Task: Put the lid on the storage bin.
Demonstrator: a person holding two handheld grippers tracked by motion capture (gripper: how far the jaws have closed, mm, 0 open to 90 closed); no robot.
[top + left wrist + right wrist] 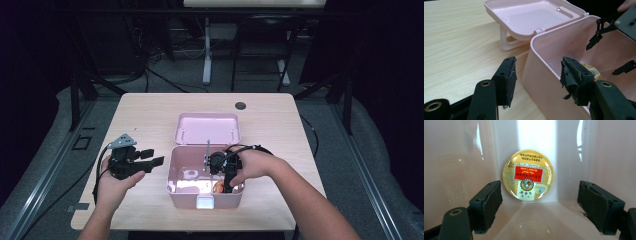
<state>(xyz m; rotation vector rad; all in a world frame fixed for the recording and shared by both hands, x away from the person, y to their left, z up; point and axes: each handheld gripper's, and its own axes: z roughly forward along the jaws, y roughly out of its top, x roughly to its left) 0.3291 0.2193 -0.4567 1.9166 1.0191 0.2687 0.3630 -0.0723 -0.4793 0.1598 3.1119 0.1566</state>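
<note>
A pink plastic box (pixel 171 172) stands open on the table, its lid (pixel 207 127) folded back behind it. A round gold tin with a red label (pixel 528 175) lies on the box floor, seen too as the tin (pixel 218 187) and the tin (pixel 591 70). My right gripper (pixel 227 182) reaches down inside the box. In its own view the right gripper (pixel 539 202) stands open just above the tin, touching nothing. My left gripper (pixel 152 157) hovers open and empty left of the box. Beyond the left gripper (pixel 537 75) is the box's corner wall (pixel 541 62).
The box has a white latch (pixel 204 202) at its front. Inside it, on the left, lies a small white object (pixel 190 174), and a thin metal rod (pixel 207 155) stands near the middle. Bare wooden tabletop (pixel 145 120) surrounds the box. A dark grommet hole (pixel 240 105) sits far back.
</note>
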